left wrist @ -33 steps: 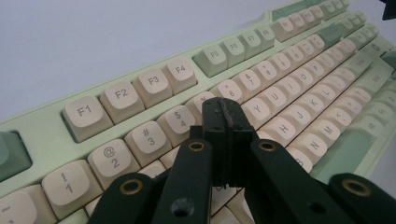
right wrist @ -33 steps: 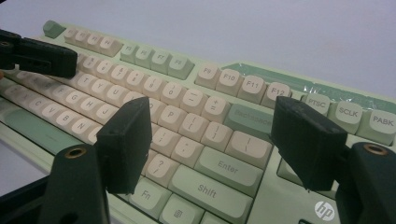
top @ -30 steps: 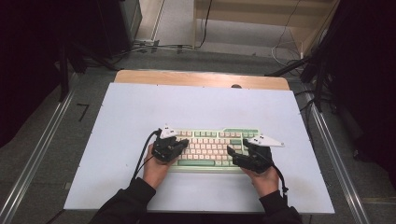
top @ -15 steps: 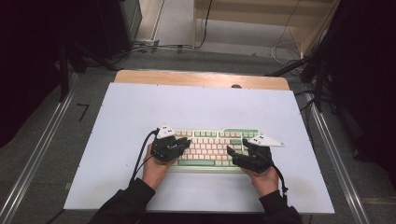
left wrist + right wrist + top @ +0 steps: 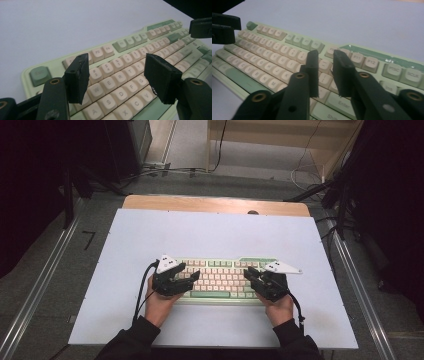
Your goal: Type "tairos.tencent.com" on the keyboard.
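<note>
A pale green keyboard [image 5: 220, 270] with cream keys lies on the white table [image 5: 210, 232], near its front edge. My left gripper [image 5: 189, 271] hovers over the keyboard's left end. In the left gripper view it [image 5: 116, 80] is open wide above the letter keys [image 5: 120, 82], with nothing between its jaws. My right gripper [image 5: 250, 274] hangs over the right end. In the right gripper view it [image 5: 325, 72] stands just above the keys [image 5: 274, 60] near Enter, its jaws a narrow gap apart and holding nothing.
Metal rails [image 5: 45, 285] run along both sides of the table. A wooden strip [image 5: 215, 204] borders its far edge. Cables [image 5: 165, 170] lie on the floor beyond. Bare table surface stretches behind the keyboard.
My left gripper has shifted slightly to the left over the keyboard. The right gripper and the keyboard have stayed put.
</note>
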Motion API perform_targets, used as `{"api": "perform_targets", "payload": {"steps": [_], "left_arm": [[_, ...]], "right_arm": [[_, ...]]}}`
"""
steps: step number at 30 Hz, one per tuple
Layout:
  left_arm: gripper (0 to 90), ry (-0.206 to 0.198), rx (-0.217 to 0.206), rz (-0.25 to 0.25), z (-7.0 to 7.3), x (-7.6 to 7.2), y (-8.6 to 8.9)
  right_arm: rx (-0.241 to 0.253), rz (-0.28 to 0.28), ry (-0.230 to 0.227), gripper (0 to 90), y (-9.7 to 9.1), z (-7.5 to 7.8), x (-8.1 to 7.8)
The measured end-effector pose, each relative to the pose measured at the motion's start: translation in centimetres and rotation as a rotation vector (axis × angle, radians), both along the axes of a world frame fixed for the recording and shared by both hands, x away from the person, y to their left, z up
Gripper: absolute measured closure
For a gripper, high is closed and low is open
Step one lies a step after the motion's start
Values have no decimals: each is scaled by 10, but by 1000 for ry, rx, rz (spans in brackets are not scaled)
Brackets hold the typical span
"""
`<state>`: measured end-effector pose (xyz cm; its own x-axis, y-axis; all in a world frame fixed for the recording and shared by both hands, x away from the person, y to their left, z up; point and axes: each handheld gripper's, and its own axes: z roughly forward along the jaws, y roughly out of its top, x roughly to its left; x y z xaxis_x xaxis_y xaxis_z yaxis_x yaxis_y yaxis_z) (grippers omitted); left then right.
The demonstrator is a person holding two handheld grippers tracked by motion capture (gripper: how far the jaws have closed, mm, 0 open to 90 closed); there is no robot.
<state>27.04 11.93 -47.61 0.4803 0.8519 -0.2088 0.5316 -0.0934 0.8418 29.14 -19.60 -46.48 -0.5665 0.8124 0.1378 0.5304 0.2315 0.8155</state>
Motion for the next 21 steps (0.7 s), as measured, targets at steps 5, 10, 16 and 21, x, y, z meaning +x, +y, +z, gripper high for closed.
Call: {"api": "perform_targets", "payload": {"steps": [5,10,16,21], "left_arm": [[374,1,-4,42,0,-8,13],[374,5,-1,72,-1,-15,22],[375,8,-2,81,-2,-17,25],[375,10,1,82,-2,-18,25]], "right_arm": [[-13,50,20,877,14,-3,7],[-24,80,38,877,25,-7,13],[-40,92,56,877,32,-11,17],[-47,95,68,877,33,-14,19]]}}
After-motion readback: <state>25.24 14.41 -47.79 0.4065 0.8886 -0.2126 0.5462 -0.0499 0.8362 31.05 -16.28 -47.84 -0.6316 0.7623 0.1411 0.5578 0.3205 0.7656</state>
